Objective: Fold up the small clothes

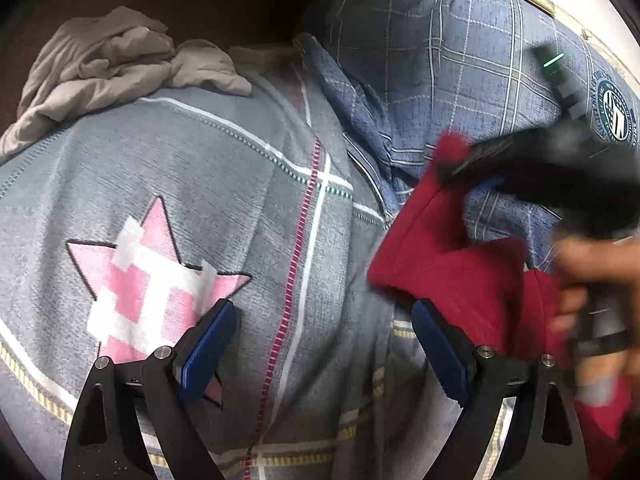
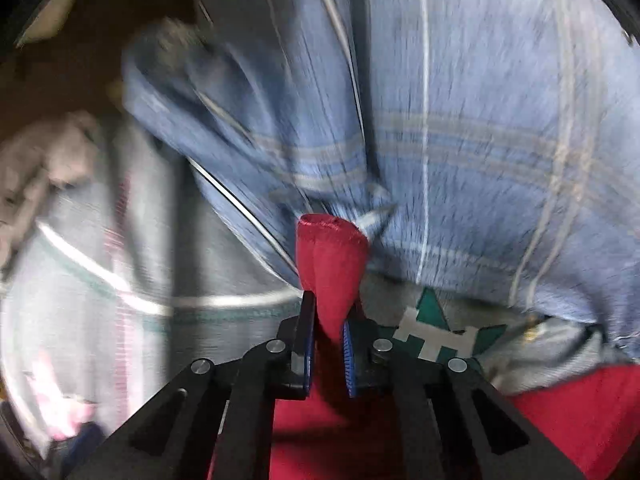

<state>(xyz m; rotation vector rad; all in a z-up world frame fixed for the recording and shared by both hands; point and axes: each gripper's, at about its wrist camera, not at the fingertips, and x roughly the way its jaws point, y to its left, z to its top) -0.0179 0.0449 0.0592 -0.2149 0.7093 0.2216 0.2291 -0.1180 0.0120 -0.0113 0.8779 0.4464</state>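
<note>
Red soft knit garment (image 2: 332,264) bunched and pinched between right tool (image 2: 326,344) pads, left tool (image 1: 324,344) spread wide, empty, above grey plaid bedsheet (image 1: 240,184) with pink star patch (image 1: 136,280)

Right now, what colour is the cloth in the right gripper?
Red cloth, clearest in the right wrist view.

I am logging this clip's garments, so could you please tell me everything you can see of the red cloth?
The red cloth is a small, plain deep-red garment of soft knit-looking fabric with a stitched hem. It is rumpled, not folded. The right gripper is shut on a bunched fold of it, which stands up between the fingers. The rest drapes over the grey checked bedding, beside the blue plaid fabric. The open left gripper has one finger right at its edge; whether they touch is unclear.
</note>
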